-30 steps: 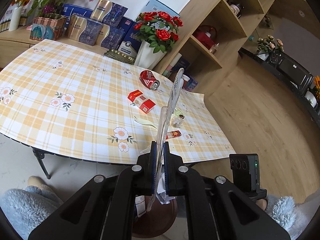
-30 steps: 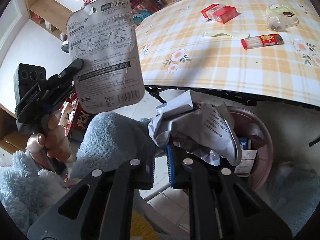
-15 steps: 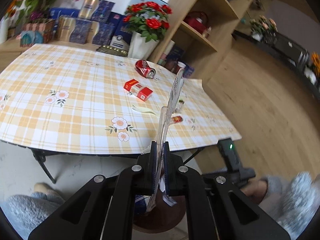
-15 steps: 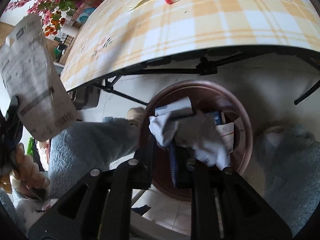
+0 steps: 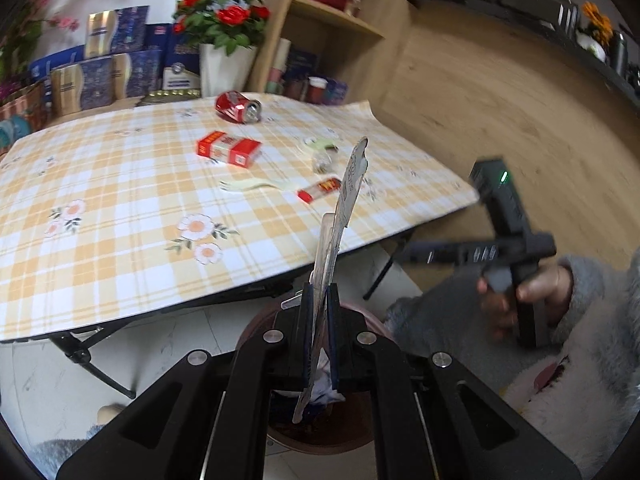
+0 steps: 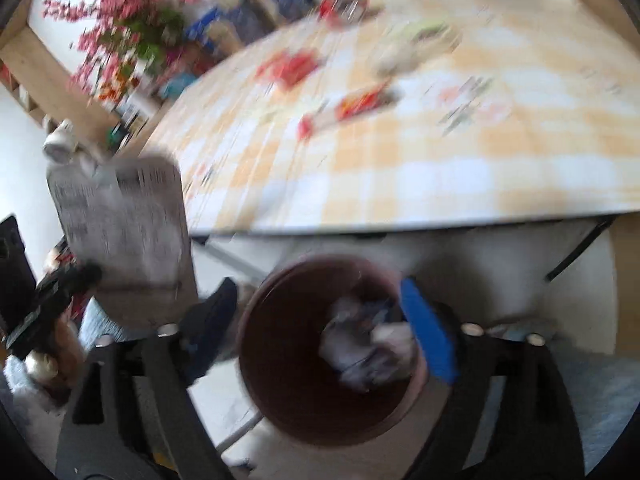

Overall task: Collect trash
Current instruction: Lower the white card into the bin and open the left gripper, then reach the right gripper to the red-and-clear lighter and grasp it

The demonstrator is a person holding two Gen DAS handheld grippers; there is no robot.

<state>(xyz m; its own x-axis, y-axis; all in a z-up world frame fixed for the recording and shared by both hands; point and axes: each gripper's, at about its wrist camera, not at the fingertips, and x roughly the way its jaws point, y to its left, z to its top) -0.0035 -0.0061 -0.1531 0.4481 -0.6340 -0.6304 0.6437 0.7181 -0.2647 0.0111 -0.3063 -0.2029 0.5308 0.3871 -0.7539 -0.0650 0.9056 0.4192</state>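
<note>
We hold the flat grey printed packaging card pinched edge-on in our left claw, its jaws pressed tight on the lower end while its long axis runs up and away from us, toward the surface covered with an orange-and-white checked floral cloth. Directly below that claw sits the round dark-brown plastic trash bin on the pale floor, partly hidden by the card and the claw body in the left view.

Our right claw hangs over the same bin, its jaws opening wide with nothing pressed between the blue pads; the crumpled white paper wad lies inside the bin beneath them, though blur keeps us from judging exactly how it rests.

The relation that matters: the bin mouth lies straight under the left claw, so the card looks ready to fall lengthwise into it once we let go, as we read it.

Left on the surface are a crushed red drink can, a red and white carton and a small red-ended packet, all well apart from both claws.
</note>
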